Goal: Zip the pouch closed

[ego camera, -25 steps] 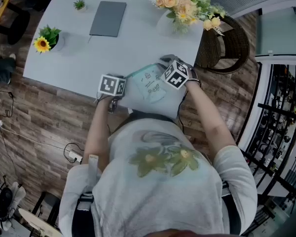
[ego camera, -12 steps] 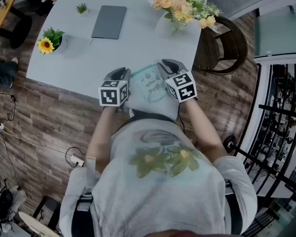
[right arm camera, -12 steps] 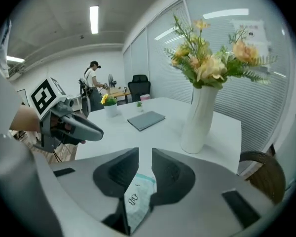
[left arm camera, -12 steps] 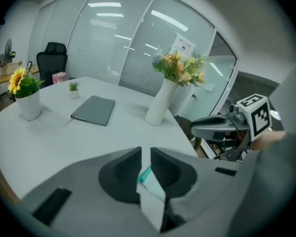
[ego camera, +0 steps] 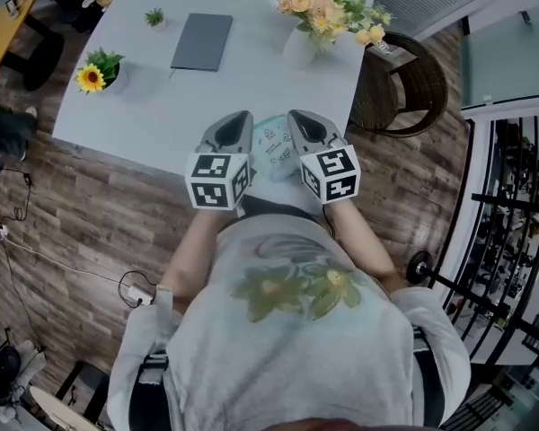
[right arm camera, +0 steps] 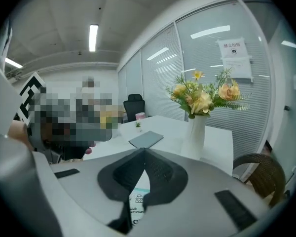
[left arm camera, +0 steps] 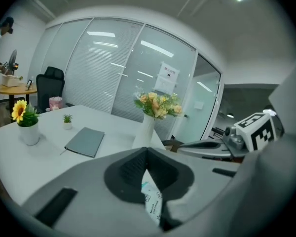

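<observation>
While the pouch (ego camera: 274,142) is being readied for zipping, pinched in the just-shut jaws of left gripper (left arm camera: 147,154) and right gripper (right arm camera: 144,154), its slider is likely being sought next.

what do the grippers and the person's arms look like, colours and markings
The left gripper and right gripper are tapered grey plastic shells, lined with dark ribbed pads. Each carries a white cube with black square markers, left and right. The person wears a pale short-sleeved T-shirt with a green and yellow floral print.
</observation>
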A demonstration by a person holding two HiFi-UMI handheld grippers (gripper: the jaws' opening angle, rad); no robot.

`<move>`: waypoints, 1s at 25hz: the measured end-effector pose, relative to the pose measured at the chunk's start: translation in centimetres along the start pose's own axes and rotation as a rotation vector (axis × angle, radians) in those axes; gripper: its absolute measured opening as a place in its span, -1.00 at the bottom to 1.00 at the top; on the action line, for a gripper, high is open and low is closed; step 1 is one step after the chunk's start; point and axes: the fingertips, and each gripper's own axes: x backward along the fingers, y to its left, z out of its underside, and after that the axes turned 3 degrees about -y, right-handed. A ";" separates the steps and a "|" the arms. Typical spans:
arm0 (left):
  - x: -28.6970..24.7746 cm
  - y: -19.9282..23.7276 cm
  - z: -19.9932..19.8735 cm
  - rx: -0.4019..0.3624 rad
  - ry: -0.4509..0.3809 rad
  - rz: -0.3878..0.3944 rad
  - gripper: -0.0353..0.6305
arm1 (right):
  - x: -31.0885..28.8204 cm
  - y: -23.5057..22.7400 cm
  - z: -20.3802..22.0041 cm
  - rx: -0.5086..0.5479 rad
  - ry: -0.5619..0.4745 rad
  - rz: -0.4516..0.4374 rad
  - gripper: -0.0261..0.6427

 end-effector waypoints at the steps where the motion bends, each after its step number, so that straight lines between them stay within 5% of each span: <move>1: 0.3 -0.2 -0.3 -0.005 -0.010 -0.004 -0.88 | 0.4 0.3 -0.4 -0.006 -0.014 0.001 -0.87; 11: 2.6 -2.5 -1.9 -0.067 -0.061 0.014 -0.88 | 3.6 3.6 -3.5 -0.019 -0.098 -0.014 -0.87; 25: 5.3 -4.4 -3.1 -0.040 -0.122 0.036 -0.88 | 6.0 5.7 -3.9 0.026 -0.113 -0.033 -0.87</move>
